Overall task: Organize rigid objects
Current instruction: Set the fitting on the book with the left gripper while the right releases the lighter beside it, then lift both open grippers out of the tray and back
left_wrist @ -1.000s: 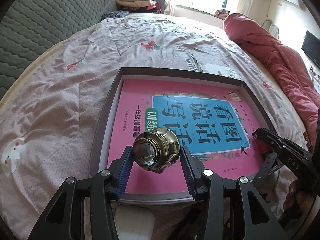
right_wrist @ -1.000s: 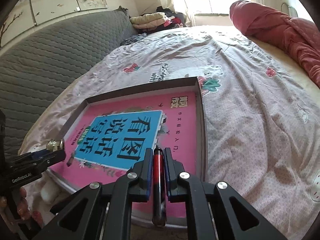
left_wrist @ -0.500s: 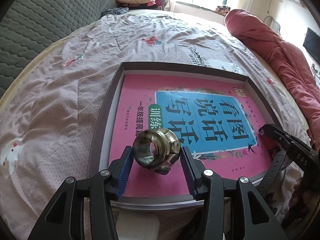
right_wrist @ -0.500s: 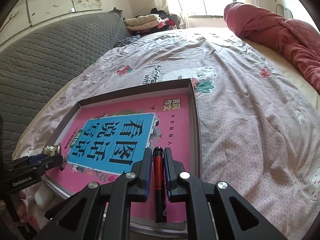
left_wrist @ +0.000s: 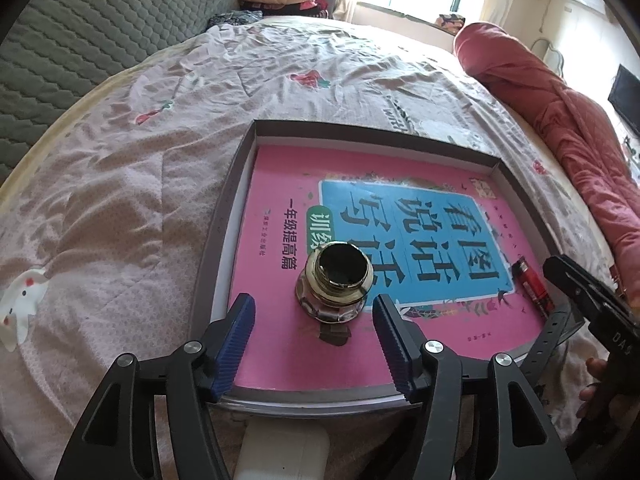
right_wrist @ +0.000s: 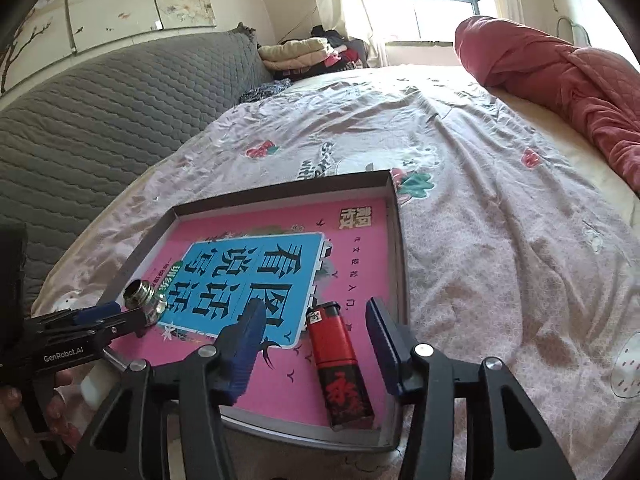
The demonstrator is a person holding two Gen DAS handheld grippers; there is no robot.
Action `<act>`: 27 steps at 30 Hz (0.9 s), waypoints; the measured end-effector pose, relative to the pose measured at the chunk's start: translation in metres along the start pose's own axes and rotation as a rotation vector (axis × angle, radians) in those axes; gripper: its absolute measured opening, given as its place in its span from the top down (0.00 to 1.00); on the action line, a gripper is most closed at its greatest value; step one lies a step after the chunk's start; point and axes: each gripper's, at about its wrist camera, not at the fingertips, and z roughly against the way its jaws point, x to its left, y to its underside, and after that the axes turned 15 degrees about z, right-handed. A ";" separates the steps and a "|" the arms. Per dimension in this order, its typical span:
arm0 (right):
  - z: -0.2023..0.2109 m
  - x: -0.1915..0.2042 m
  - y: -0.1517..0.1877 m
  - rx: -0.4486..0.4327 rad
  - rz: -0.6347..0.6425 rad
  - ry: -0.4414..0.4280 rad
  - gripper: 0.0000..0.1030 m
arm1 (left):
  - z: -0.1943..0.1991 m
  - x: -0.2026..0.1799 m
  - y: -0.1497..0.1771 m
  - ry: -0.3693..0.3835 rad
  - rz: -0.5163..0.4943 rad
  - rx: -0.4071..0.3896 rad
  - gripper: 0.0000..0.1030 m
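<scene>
Brass-coloured and shiny, the metal fitting (left_wrist: 335,286) stood upright on the pink book (left_wrist: 384,216) in the lower middle of the left wrist view, its dark round mouth facing up. It sat just ahead of the left gripper (left_wrist: 312,344), centred between the 2 blue pads but touching neither; the jaws were opening and stood wide, with clear gaps on both sides of the fitting. The book lay flat inside a shallow grey box (left_wrist: 244,148) on the flowered bedsheet (left_wrist: 120,208).

In the right wrist view the red lighter (right_wrist: 338,364) lay flat on the book near the box's right wall, in the lower middle of the frame, its black-capped top pointing toward the upper left. It lay between the fingers of the right gripper (right_wrist: 316,344), closer to the right-hand pad, and neither pad pressed on it; these jaws were also opening and stood wide. The same lighter showed at the right edge of the left wrist view, just ahead of the right gripper's black tip. A rolled red quilt (right_wrist: 560,80) lay along the upper right of the bed.
</scene>
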 end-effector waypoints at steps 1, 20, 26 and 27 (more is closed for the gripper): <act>0.002 -0.002 0.000 -0.005 -0.007 0.000 0.48 | 0.003 0.001 -0.001 0.003 0.004 -0.005 0.39; 0.066 -0.005 0.009 -0.137 -0.065 0.036 0.48 | 0.068 0.032 -0.011 0.057 0.091 -0.099 0.38; 0.081 0.008 0.011 -0.160 -0.058 0.040 0.48 | 0.087 0.037 -0.011 0.067 0.091 -0.129 0.37; 0.084 0.010 0.012 -0.164 -0.061 0.039 0.48 | 0.090 0.038 -0.010 0.068 0.092 -0.133 0.37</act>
